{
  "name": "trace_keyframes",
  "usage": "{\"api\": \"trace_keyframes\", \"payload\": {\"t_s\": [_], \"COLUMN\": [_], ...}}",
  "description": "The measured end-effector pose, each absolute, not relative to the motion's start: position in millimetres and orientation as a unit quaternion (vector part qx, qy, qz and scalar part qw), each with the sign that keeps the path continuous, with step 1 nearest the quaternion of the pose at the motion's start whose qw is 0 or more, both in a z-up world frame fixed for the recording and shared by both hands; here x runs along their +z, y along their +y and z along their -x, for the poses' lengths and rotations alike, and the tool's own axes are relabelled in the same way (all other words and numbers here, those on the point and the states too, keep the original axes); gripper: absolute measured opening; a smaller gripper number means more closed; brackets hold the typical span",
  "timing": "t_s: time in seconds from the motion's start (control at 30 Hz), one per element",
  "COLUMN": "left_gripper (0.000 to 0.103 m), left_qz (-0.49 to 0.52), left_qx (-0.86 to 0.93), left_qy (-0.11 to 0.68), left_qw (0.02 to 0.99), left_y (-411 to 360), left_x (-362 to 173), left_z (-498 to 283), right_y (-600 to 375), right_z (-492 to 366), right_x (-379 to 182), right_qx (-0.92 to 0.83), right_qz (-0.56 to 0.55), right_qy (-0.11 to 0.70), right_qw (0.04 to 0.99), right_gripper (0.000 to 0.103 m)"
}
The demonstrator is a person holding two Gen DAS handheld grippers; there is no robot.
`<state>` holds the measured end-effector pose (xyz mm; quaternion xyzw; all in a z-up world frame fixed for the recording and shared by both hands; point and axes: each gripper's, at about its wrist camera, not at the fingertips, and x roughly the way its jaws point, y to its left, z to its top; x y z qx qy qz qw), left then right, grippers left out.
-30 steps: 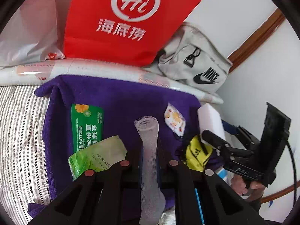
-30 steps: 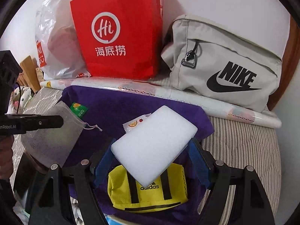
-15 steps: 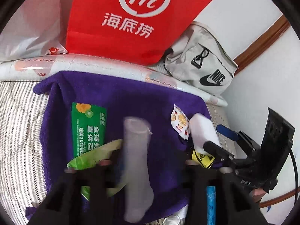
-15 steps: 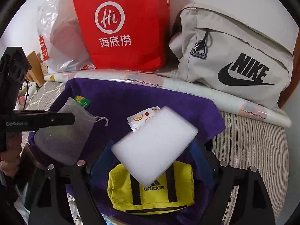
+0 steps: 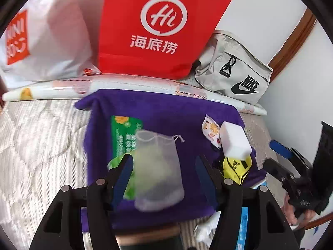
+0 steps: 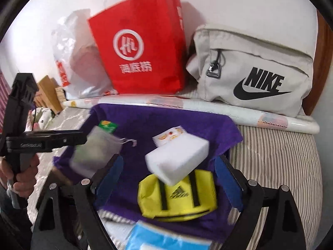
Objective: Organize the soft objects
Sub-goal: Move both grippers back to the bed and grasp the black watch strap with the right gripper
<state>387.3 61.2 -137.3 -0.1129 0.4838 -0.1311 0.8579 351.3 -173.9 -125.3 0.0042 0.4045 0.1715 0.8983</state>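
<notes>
A purple towel (image 5: pixel 166 112) lies spread on the bed. My left gripper (image 5: pixel 166 170) hangs over it, open. A translucent mesh drawstring pouch (image 5: pixel 158 166) sits loose between its fingers, blurred, partly over a green packet (image 5: pixel 124 133); the pads do not touch it. My right gripper (image 6: pixel 169 175) is opening. A white sponge block (image 6: pixel 177 158) is tilted between its blue pads, clear of both. Under the sponge lies a yellow Adidas pouch (image 6: pixel 179 200). A small fruit-print sachet (image 6: pixel 170 135) rests just behind the sponge.
Along the wall stand a red paper bag (image 5: pixel 162 31), a white plastic bag (image 5: pixel 41 41) and a grey Nike bag (image 6: pixel 256 73). A rolled printed sheet (image 5: pixel 145 85) lies in front of them. Striped bedding (image 6: pixel 281 156) surrounds the towel. A blue packet (image 6: pixel 166 239) lies at the near edge.
The left jaws opened and let go of the mesh pouch, which turned from edge-on to flat over the towel. The right jaws widened off the sponge, which tipped. Both grippers rose.
</notes>
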Motion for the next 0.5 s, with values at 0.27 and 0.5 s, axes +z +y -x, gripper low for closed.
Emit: {"api": "trace_keyframes", "payload": {"t_s": [0.27,0.5], "left_gripper": [0.060,0.060], "left_qz": [0.101,0.102], "left_qx": [-0.114,-0.113], "left_qy": [0.469,0.461], "left_qw": [0.870,0.874], "left_y": [78,99], "left_x": [-121,-120], "left_z": [-340,-290], "right_y": [-147,-120], "right_z": [-284,-242], "right_x": [-114,-125], "right_qx": [0.191,0.200], "right_qz": [0.037,0.063], "right_qy": [0.385,0.394], "right_qw": [0.902,0.895], "right_gripper": [0.087,0.080]}}
